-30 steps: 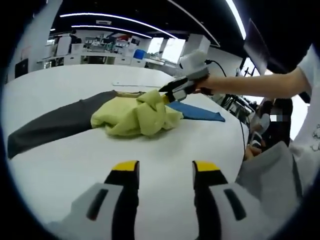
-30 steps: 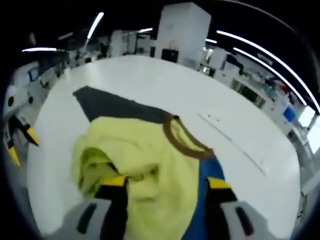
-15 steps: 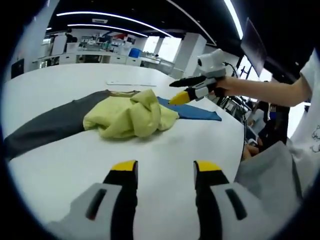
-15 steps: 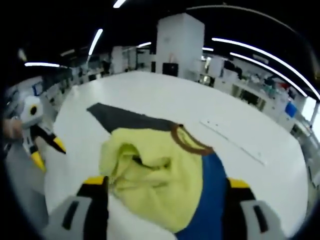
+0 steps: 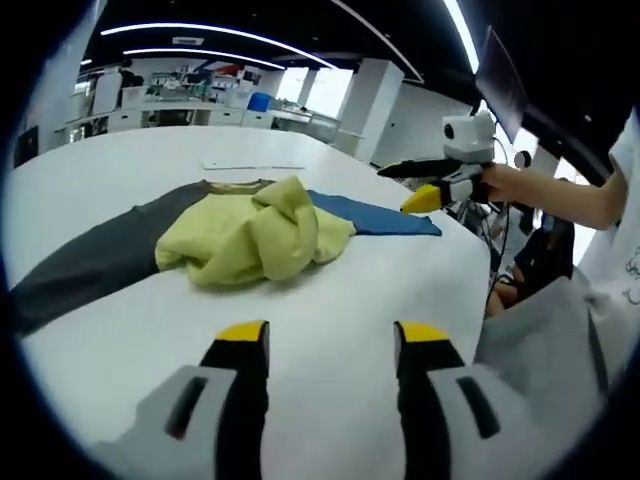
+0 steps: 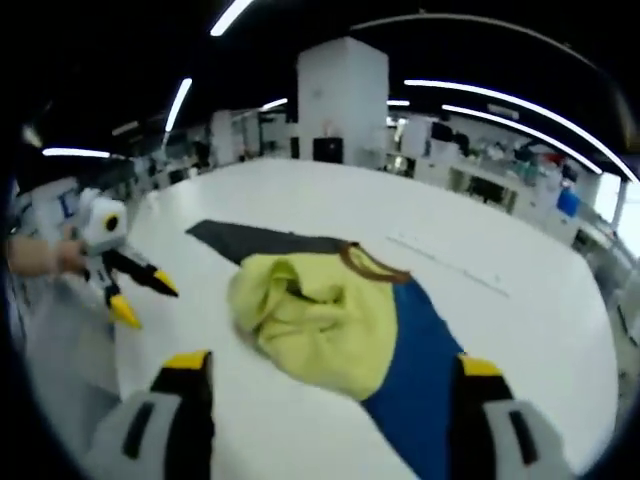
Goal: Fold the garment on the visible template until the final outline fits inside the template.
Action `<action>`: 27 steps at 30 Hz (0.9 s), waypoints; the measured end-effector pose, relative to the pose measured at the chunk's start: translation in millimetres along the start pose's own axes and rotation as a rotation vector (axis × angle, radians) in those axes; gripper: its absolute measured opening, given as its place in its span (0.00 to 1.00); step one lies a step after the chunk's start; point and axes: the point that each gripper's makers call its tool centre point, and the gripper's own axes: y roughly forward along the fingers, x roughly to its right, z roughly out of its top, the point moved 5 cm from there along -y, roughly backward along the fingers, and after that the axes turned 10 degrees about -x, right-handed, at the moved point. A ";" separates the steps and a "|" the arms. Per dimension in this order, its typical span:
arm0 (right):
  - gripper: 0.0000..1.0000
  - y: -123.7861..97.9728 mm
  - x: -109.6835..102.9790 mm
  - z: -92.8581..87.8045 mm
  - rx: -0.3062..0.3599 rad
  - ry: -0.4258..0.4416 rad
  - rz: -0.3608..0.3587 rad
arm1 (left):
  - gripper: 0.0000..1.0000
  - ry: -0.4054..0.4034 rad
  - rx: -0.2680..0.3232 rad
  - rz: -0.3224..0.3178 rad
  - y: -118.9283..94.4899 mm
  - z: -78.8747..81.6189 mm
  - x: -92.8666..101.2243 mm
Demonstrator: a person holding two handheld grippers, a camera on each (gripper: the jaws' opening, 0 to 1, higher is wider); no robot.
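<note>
A crumpled yellow-green garment with a brown collar lies bunched on the white table. Under it runs a flat band, dark grey on one side and blue on the other. My left gripper hovers open over bare table, short of the garment. It also appears in the right gripper view as the left gripper, jaws apart. My right gripper is wide open and empty, back from the garment. In the left gripper view a hand holds this right gripper in the air past the blue end.
A thin pale strip lies on the table beyond the garment. The table's rounded edge runs close to the person's grey clothing. Desks and equipment stand far behind.
The right gripper let go of the yellow cloth, opened wide and drew back from the garment. The cloth dropped into a heap. The left gripper has hardly moved.
</note>
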 end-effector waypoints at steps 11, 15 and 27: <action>0.99 -23.9 4.7 -43.1 -0.027 0.084 -0.027 | 0.61 -0.069 0.025 -0.039 26.9 16.5 -3.3; 0.99 -32.4 5.0 -49.9 -0.011 0.128 -0.032 | 0.55 -0.139 0.008 -0.029 38.3 15.1 -9.4; 0.99 -44.5 2.6 -65.7 -0.017 0.165 -0.049 | 0.41 -0.267 -0.012 0.037 69.1 14.2 -26.5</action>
